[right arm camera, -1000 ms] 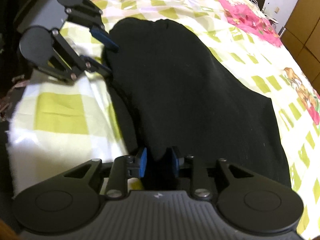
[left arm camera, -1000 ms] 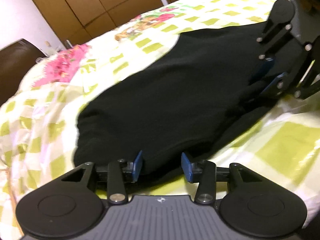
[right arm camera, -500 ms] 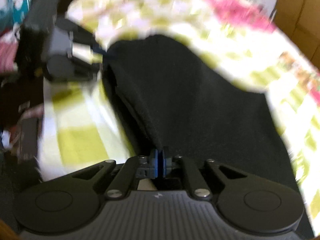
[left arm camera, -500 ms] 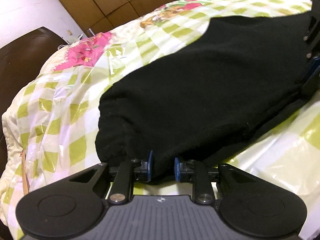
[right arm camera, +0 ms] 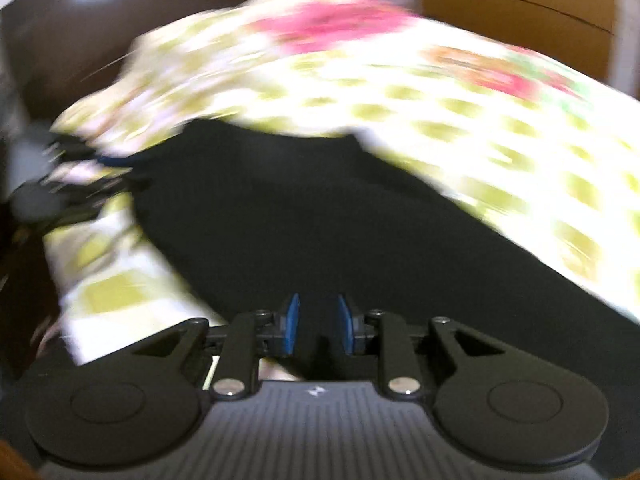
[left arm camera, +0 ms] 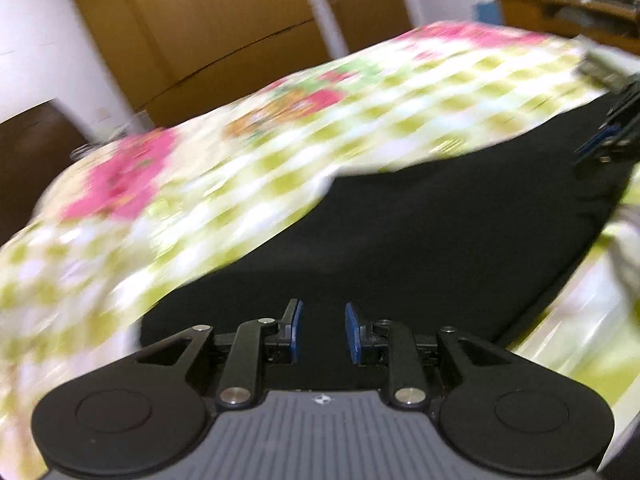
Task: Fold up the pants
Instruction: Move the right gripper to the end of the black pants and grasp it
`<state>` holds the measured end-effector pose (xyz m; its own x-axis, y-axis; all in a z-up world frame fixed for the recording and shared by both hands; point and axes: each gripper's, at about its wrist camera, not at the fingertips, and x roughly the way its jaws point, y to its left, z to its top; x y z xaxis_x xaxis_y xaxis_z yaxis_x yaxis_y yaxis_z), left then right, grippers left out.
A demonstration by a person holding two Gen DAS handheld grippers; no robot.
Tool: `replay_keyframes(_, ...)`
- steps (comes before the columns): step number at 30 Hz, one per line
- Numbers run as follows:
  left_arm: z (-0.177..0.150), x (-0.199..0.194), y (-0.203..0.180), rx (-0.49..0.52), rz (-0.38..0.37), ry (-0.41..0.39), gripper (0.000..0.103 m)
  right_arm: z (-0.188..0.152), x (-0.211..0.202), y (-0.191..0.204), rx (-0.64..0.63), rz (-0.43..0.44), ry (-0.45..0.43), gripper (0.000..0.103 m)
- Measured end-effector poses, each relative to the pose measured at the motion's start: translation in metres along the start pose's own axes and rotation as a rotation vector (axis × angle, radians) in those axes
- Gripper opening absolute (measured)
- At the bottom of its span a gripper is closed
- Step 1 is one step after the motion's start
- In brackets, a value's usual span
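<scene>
The black pants [left arm camera: 420, 248] lie across a checked bedspread [left arm camera: 240, 168]. In the left wrist view my left gripper [left arm camera: 322, 330] is shut on their near edge, with dark cloth filling the gap between the blue pads. The right gripper [left arm camera: 600, 144] shows at the far right edge, at the cloth's other end. In the right wrist view the pants [right arm camera: 320, 220] stretch away from my right gripper [right arm camera: 318, 326]. Its jaws are opening, with a fold of black cloth still pressed between the pads. The blurred left gripper [right arm camera: 92, 160] holds the far left corner.
Brown wardrobe doors [left arm camera: 208, 28] stand behind the bed, and a dark headboard [right arm camera: 120, 20] lies at one end. A wooden shelf [left arm camera: 568, 8] shows at the back right. Both views are smeared by motion. The bedspread spreads wide beyond the pants.
Both grippers closed on the pants' near edge, then lifted it and swung it across the bed. The right gripper rolled, and its pads now stand wider than half a second ago.
</scene>
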<state>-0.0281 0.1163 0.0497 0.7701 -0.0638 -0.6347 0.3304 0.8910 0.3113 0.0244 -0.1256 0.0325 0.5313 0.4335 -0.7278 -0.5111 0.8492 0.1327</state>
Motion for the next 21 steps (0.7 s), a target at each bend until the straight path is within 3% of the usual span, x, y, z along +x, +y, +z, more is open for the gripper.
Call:
replay_keyframes(5,0.054,0.039,-0.078,0.063,-0.192,-0.070,0.038,-0.044,-0.055,-0.110,0.364,-0.262,-0.053,0.025)
replay_keyframes(10,0.096,0.066,-0.152,0.157,-0.353,-0.093,0.039,-0.092,-0.098,-0.179,0.620,-0.402,-0.101,0.029)
replay_keyframes(16,0.112,0.081,-0.204,0.221,-0.433,-0.062,0.039,-0.131,-0.103,-0.237,0.906,-0.300,-0.184,0.030)
replay_keyframes(21,0.120,0.084,-0.215,0.213,-0.451,-0.052,0.039,-0.142,-0.099,-0.259,1.024,-0.226,-0.241,0.030)
